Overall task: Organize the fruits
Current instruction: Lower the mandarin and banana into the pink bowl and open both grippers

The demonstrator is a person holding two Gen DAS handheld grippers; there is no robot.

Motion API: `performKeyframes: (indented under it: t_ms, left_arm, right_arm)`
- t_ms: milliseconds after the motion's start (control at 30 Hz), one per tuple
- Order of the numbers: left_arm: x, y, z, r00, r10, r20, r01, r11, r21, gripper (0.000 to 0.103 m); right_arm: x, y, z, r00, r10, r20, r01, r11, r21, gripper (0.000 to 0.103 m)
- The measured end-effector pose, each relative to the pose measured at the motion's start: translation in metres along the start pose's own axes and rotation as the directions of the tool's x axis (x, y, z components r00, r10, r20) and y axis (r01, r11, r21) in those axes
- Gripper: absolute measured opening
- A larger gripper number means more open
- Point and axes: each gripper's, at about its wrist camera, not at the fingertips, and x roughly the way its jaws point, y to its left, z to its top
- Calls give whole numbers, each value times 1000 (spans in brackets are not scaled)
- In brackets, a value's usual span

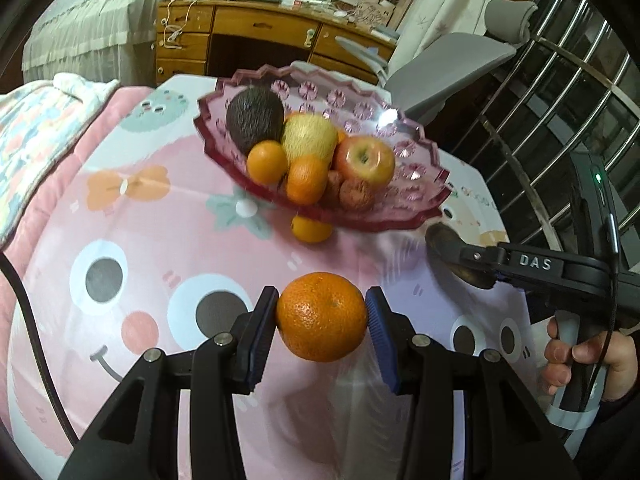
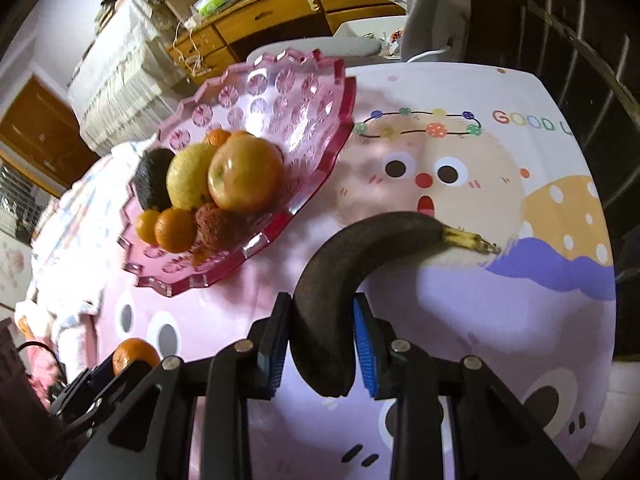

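- On the cartoon-print tablecloth (image 1: 168, 208): pink glass fruit bowl (image 1: 420, 216), scalloped rim, toward the far side of the table.
- In the bowl: avocado (image 1: 254, 118), yellow-green fruit (image 1: 310, 136), apple (image 1: 365, 160), small oranges (image 1: 267, 161), reddish rough-skinned fruits (image 1: 356, 194), all piled touching.
- One small orange fruit (image 1: 311, 229) sits on the cloth just beside the bowl's near rim.
- Left gripper (image 1: 322, 316): jaws part-closed, blue pads pressed on both sides of an orange (image 1: 322, 316), held above the cloth, near side of the bowl.
- Right gripper (image 2: 322, 344): jaws clamped on a dark overripe banana (image 2: 340, 264), gripped near its lower end; stem end arcs to the right.
- Banana is apart from the bowl, to its right in the right wrist view.
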Motion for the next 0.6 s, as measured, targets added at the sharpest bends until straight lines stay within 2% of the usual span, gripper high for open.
performKeyframes:
  t_ms: [300, 600]
  left_arm:
    - [-19, -5, 24, 998, -16, 62, 13, 999, 48, 43]
    - [-32, -9, 57, 990, -28, 138, 18, 997, 74, 43]
  right_arm:
    - [-29, -9, 8, 998, 15, 60, -18, 999, 45, 29]
    - [-61, 6, 21, 992, 18, 126, -19, 1000, 6, 29]
